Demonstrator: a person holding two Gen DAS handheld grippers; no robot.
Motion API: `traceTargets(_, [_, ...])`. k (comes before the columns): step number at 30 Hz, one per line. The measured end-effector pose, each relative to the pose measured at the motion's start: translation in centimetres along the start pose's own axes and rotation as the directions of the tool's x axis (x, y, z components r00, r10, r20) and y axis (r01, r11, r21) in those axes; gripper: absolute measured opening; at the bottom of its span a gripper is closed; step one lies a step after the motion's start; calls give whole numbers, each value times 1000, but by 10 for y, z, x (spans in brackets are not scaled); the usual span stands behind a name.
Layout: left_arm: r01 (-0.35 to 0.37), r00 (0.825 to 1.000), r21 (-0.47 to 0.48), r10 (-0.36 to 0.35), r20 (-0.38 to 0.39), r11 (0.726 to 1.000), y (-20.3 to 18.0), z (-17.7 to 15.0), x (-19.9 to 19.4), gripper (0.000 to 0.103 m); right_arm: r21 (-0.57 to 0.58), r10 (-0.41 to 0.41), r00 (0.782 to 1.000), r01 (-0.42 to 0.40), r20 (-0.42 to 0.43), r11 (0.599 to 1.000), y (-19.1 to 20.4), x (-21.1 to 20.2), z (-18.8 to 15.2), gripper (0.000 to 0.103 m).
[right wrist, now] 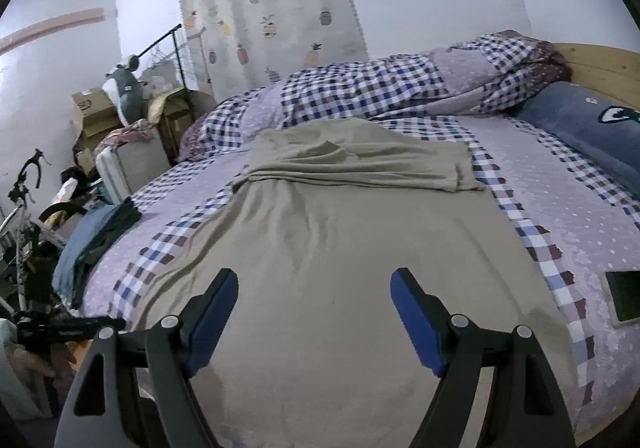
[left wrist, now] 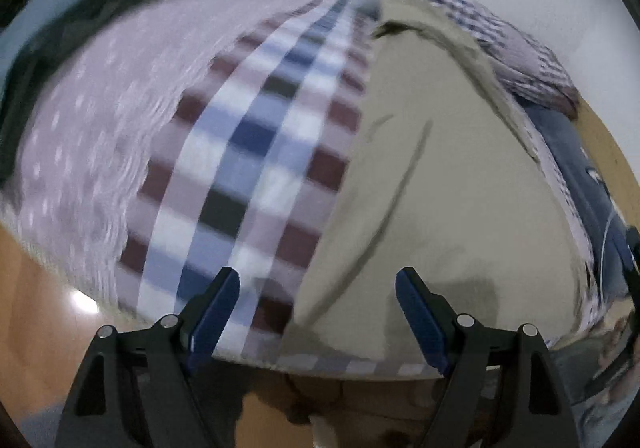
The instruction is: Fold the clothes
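While khaki garment (right wrist: pixel 320 248) lies partly folded on bed (right wrist: pixel 580 208), both tongs, left (left wrist: pixel 318 314) & right (right wrist: pixel 314 314), gape wide, empty.

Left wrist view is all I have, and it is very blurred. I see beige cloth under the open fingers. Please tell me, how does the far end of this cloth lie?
Observer: In the right wrist view the beige garment has its far end folded back over itself, with a layered edge across the bed.
Operator: Is the right gripper holding it?
Observer: No. The right gripper is open above the near part of the cloth, nothing between its fingers.
Operator: Anything else on the bed?
Observer: A blue and dark pile of clothes lies at its left edge, apart from the beige garment.
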State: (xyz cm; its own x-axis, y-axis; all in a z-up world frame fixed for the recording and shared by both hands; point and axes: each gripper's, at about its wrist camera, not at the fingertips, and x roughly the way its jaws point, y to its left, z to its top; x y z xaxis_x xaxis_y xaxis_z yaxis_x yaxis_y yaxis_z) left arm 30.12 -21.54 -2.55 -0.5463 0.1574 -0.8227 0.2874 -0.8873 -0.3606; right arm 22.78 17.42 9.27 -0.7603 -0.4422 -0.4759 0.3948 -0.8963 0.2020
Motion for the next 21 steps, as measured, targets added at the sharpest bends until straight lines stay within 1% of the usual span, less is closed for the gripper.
traceTargets(4, [41,998,-77,-45,-39,996,7,-10,6,83,-19,18,1000,-18,1,1000,9,0,0,82])
traceTargets(6, [61,996,-84,-67,-67,995,4,-13,13,83,-30,23,1000,-23,-1,999,13,1,-1,82])
traceTargets(8, [77,992,-89,-85,-91,993,0,-17,18,80,-41,29,1000,-29,-3,999,18,2,-1,82])
traceTargets(11, [89,990,-83,-97,-105,993,-4,-18,22,77,-57,36,999,-36,-6,998,25,4,-2,82])
traceTargets(13, [99,989,-95,-108,-98,991,-2,-17,19,65,-68,41,999,-42,-8,997,29,5,-3,82])
traceTargets(14, [102,989,-103,-112,-97,989,-1,-16,18,61,-77,43,999,-43,-11,996,33,6,-4,82])
traceTargets(15, [105,989,-110,-115,-93,988,1,-16,16,54,-92,43,999,-44,-18,995,37,7,-6,82])
traceTargets(16, [106,989,-117,-117,-90,987,2,-16,16,50,-109,40,999,-42,-21,993,42,9,-8,82])
traceTargets(17, [106,989,-123,-117,-88,987,3,-15,15,49,-130,37,999,-40,-24,991,47,10,-10,82])
traceTargets(19, [107,989,-125,-118,-85,986,4,-15,13,44,-175,44,998,-49,-36,983,59,14,-15,82])
traceTargets(21, [111,989,-125,-122,-81,986,4,-15,11,41,-234,47,998,-56,-45,971,75,18,-22,82])
